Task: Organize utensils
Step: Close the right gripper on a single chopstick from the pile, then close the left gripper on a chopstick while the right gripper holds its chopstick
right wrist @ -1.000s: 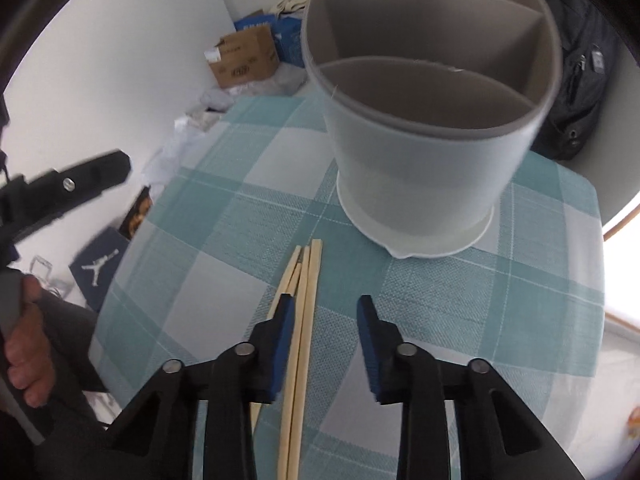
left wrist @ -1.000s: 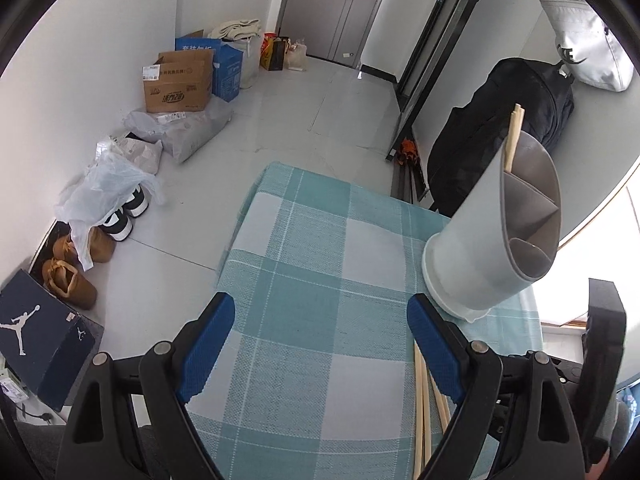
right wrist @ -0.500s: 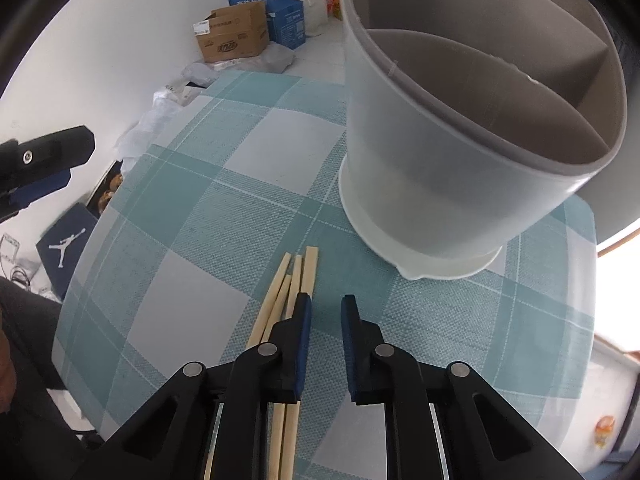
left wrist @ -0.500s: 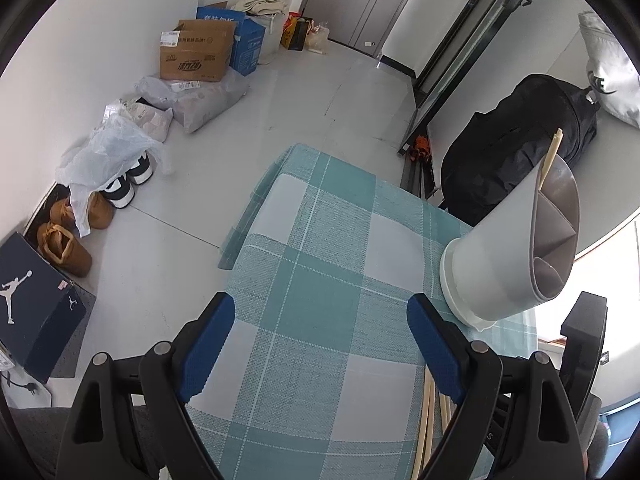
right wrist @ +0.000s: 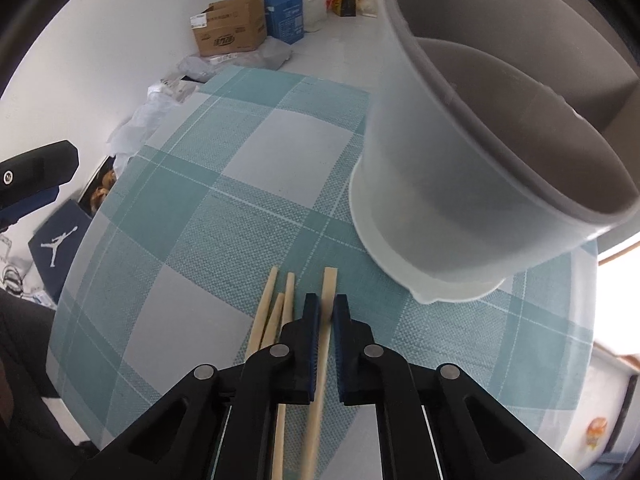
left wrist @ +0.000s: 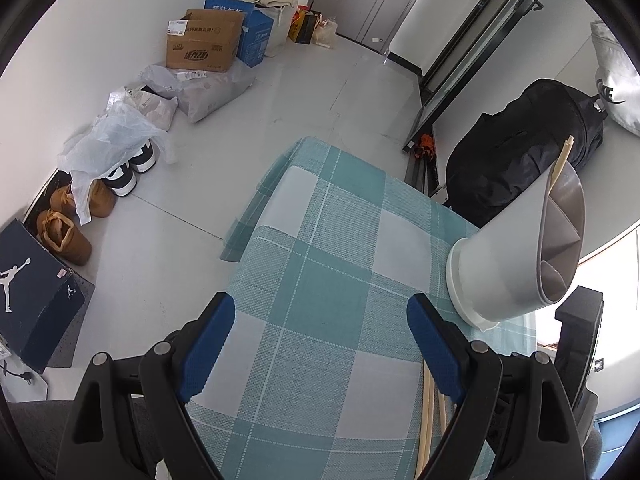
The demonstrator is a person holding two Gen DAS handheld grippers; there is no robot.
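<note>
My right gripper (right wrist: 324, 307) is shut on one wooden chopstick (right wrist: 329, 286), with its tip sticking out ahead of the pads. Three more chopsticks (right wrist: 276, 308) lie on the teal checked tablecloth (right wrist: 248, 208) just to its left. The grey divided utensil holder (right wrist: 480, 152) stands close ahead to the right. In the left wrist view my left gripper (left wrist: 320, 334) is open and empty above the cloth; the holder (left wrist: 516, 256) stands at the right with one chopstick (left wrist: 560, 164) in its far compartment. Chopstick ends (left wrist: 430, 408) show by the right finger.
The small table (left wrist: 304, 240) has floor on its left and far sides. Cardboard boxes (left wrist: 204, 40), bags, shoes and a shoe box (left wrist: 28, 292) lie by the left wall. A black duffel bag (left wrist: 516, 148) sits behind the holder.
My right gripper has closed from open onto the rightmost chopstick and shifted it away from the others. The left gripper has risen and drawn back, staying open.
</note>
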